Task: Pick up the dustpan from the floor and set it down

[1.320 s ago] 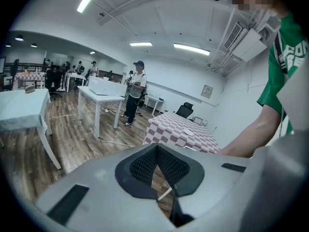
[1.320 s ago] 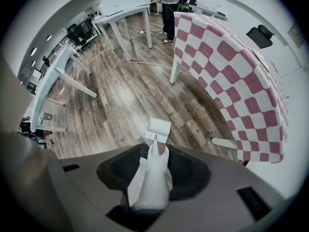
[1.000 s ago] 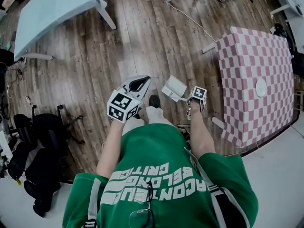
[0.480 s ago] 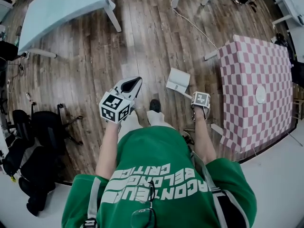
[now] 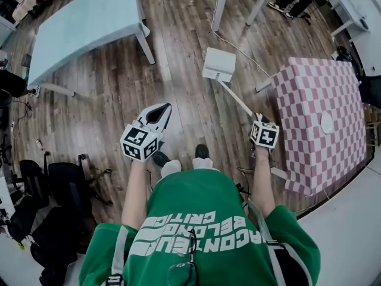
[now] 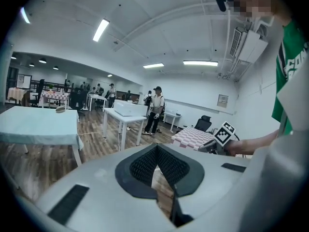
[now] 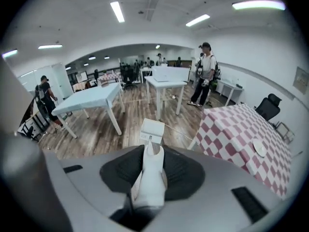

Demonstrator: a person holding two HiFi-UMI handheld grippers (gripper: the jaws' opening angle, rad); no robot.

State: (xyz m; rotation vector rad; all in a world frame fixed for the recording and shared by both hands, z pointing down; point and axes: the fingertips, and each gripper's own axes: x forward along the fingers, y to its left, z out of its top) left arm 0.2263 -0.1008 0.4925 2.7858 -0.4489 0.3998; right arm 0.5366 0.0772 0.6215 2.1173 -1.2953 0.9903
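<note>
The right gripper view shows the right hand-held gripper (image 7: 151,154) clamped on the white handle (image 7: 150,180) of the dustpan (image 7: 152,129), a grip the head view barely shows past the marker cube (image 5: 265,134). The head view instead places the dustpan out over the wooden floor (image 5: 178,70), between the blue worktop's (image 5: 83,22) near corner and the checked worktop's (image 5: 321,112) left edge. Only the left gripper view shows the left hand-held gripper (image 6: 157,150) with jaws met at the tips and nothing between them, and it catches the right one beyond, beside the checked worktop.
</note>
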